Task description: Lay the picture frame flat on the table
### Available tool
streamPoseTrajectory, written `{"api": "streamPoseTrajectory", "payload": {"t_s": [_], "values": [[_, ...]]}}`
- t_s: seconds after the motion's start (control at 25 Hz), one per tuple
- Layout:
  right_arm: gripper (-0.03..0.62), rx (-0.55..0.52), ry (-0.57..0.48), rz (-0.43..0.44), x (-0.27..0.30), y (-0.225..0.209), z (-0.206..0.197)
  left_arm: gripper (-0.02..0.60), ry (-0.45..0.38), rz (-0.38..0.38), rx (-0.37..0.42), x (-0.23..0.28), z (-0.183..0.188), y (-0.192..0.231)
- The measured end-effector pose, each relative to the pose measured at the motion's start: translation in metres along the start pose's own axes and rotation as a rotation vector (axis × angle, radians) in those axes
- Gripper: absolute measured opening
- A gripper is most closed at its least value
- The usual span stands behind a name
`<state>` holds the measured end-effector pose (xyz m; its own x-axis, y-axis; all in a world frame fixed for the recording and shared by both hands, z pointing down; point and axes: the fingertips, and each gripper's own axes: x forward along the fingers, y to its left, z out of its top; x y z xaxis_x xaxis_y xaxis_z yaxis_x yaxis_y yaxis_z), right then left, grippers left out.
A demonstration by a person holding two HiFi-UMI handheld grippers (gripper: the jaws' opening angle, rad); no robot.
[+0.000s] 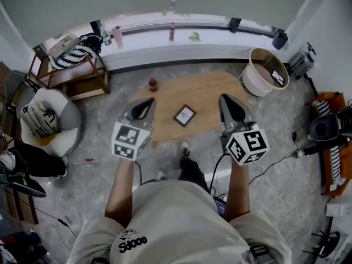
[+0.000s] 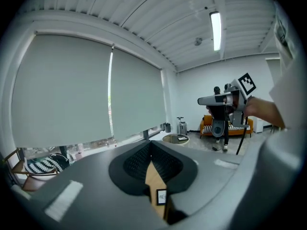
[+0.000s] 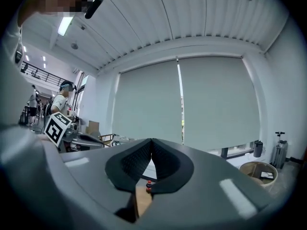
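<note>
Both pairs of fingers are pressed together, holding nothing: left gripper [image 1: 149, 102] at centre left, right gripper [image 1: 225, 99] at centre right. Between them, mid-frame, the picture frame [image 1: 185, 115] lies flat on the wooden table [image 1: 209, 91], with a red bottle [image 1: 153, 84] at the table's upper-left edge.

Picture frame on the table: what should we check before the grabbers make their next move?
1. Picture frame lies flat on the table: ok, it looks flat.
2. Left gripper shut, nothing in it: ok.
3. Right gripper shut, nothing in it: ok.
4. Both grippers apart from the frame: ok.
5. Red bottle upright, apart from the frame: ok.
6. Frame undamaged: cannot tell, too small.
</note>
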<state>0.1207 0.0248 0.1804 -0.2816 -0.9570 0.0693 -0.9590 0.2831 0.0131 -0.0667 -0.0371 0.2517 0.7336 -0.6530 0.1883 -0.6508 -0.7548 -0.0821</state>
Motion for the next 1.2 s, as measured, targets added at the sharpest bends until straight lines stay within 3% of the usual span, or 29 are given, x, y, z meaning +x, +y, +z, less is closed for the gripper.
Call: {"api": "streamPoseTrajectory", "payload": {"t_s": [0.32, 0.6, 0.84, 1.2], "values": [[0.003, -0.069, -0.046, 0.004, -0.014, 0.017, 0.043, 0.009, -0.063, 0.012, 0.065, -0.022, 0.042, 0.0], [0.003, -0.119, -0.053, 0.026, -0.02, 0.028, 0.053, 0.009, -0.116, -0.012, 0.096, -0.03, 0.066, -0.011], [0.003, -0.131, -0.047, 0.043, -0.014, 0.034, 0.055, 0.009, -0.118, -0.029, 0.124, -0.032, 0.07, -0.011], [0.003, -0.125, -0.029, 0.042, -0.008, 0.033, 0.048, 0.009, -0.123, -0.027, 0.107, -0.03, 0.066, -0.004]]}}
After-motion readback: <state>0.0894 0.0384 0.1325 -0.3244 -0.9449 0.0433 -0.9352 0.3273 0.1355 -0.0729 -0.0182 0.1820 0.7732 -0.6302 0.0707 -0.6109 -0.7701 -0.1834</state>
